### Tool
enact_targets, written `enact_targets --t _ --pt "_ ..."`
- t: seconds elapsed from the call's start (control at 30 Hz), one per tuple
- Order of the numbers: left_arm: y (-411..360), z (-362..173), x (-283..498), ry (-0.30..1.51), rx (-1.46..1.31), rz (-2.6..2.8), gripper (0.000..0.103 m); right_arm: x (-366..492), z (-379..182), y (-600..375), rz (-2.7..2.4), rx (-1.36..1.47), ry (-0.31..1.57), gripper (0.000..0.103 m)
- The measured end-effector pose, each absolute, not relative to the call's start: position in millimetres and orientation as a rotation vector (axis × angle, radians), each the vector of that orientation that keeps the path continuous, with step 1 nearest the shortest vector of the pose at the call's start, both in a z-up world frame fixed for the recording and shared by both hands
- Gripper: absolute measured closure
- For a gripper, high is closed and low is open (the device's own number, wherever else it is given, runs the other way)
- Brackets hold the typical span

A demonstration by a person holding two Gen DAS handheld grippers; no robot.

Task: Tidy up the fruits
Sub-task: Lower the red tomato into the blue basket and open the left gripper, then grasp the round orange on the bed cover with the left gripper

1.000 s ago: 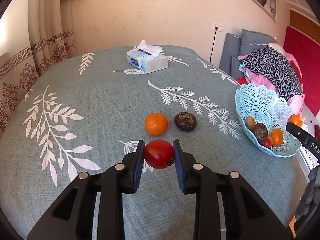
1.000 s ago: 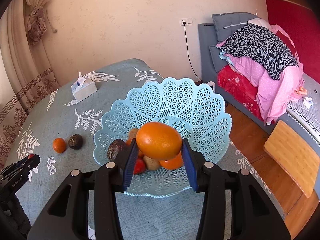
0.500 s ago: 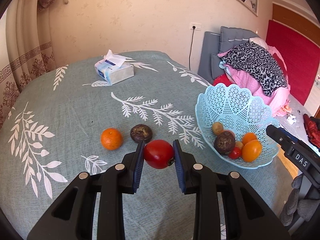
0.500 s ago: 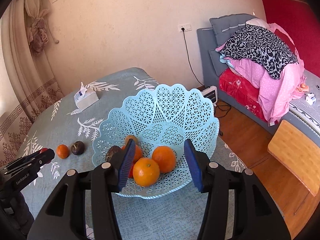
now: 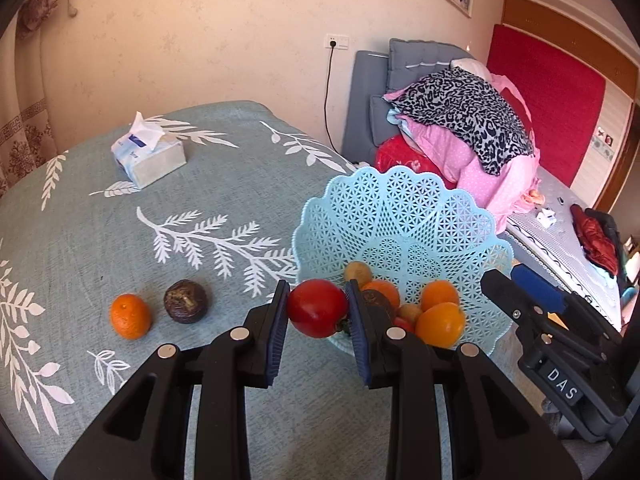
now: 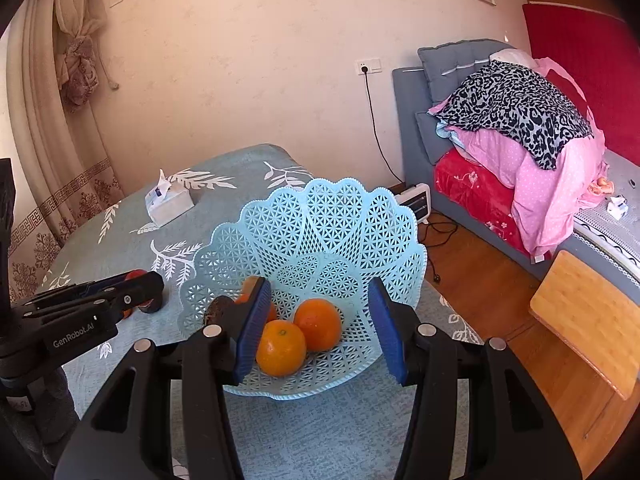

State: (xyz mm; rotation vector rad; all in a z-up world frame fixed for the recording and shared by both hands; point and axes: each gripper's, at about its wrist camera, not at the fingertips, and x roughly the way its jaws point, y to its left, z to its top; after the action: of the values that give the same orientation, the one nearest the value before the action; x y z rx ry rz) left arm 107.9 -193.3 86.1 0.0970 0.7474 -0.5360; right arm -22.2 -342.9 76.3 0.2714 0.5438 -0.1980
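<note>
we are seeing our left gripper (image 5: pixel 318 312) pinching the round red tomato (image 5: pixel 317 308), now carried from above the small orange mandarin (image 5: pixel 130 316) and the dark brown wrinkled fruit (image 5: pixel 185 301) on the leaf-printed grey-green tablecloth (image 5: pixel 120 240) to the near rim of the pale blue lattice plastic basket (image 5: pixel 404 216). our right gripper (image 6: pixel 318 326) is standing spread and empty, the large orange (image 6: pixel 281 347) it was gripping a second ago now lying in the basket beside another. we are reading "DAS" on the right gripper's side and "GenRobot.AI" on the left's.
</note>
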Motion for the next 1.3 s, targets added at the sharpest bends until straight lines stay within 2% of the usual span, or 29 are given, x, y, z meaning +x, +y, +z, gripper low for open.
enact_targets --t 0.27,0.33,0.37,0.4,0.53,0.6,0.77,0.9,1.3 --pt "-228 90 111 0.736 0.121 -0.649 0.074 -20 71 -349 -0.21 0.287 0.555 0.051" --pt "-233 91 114 0.75 0.106 -0.677 0.064 -21 71 -350 -0.218 0.287 0.552 0.051" --pt "-234 92 116 0.752 0.092 -0.684 0.052 -22 71 -351 -0.225 0.287 0.55 0.051" --pt "-235 93 116 0.747 0.082 -0.684 0.047 -22 71 -352 -0.229 0.289 0.548 0.051" --pt "-232 94 119 0.74 0.077 -0.677 0.042 -22 70 -355 -0.235 0.296 0.548 0.049" --pt "-226 93 122 0.74 0.071 -0.659 0.041 -21 69 -355 -0.235 0.297 0.549 0.046" --pt "-209 93 128 0.725 0.066 -0.6 0.041 -21 69 -353 -0.23 0.291 0.551 0.045" --pt "-194 94 127 0.699 0.074 -0.561 0.035 -20 70 -348 -0.222 0.284 0.547 0.045" --pt "-132 83 137 0.71 0.044 -0.429 0.035 -17 74 -331 -0.18 0.253 0.546 0.045"
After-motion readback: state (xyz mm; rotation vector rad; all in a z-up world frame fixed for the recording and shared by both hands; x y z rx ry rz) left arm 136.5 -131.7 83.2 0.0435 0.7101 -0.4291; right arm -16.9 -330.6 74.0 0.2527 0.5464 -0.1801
